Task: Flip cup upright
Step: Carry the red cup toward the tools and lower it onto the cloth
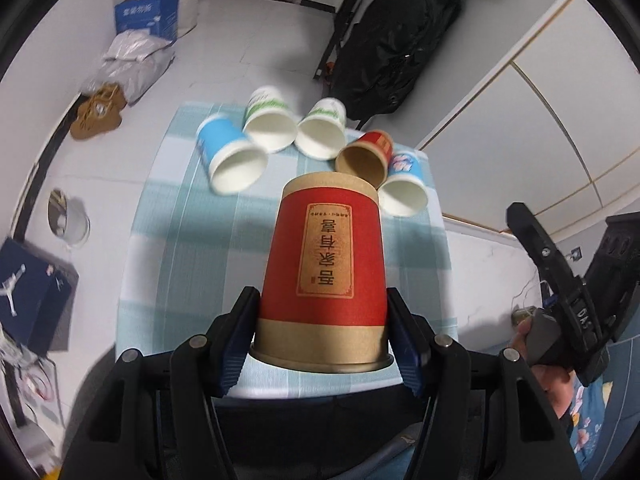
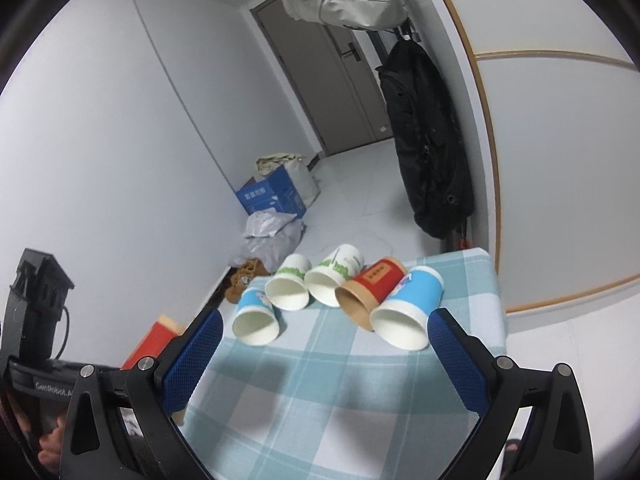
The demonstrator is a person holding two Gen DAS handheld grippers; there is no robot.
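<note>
My left gripper (image 1: 322,336) is shut on a red and tan paper cup (image 1: 326,276), gripped near its base, mouth pointing away from the camera, held above the checked tablecloth (image 1: 180,248); it shows in the right wrist view (image 2: 154,340) at the left. Several cups lie on their sides at the table's far end: a blue cup (image 2: 256,316), two green-print white cups (image 2: 290,286) (image 2: 334,280), a red cup (image 2: 370,288) and another blue cup (image 2: 408,312). My right gripper (image 2: 326,360) is open and empty above the cloth, short of them.
A black coat (image 2: 428,148) hangs at the far right by the wardrobe. A blue cardboard box (image 2: 272,196), grey bags and brown shoes (image 2: 244,278) lie on the floor beyond the table. A dark shoebox (image 1: 28,292) sits at the left.
</note>
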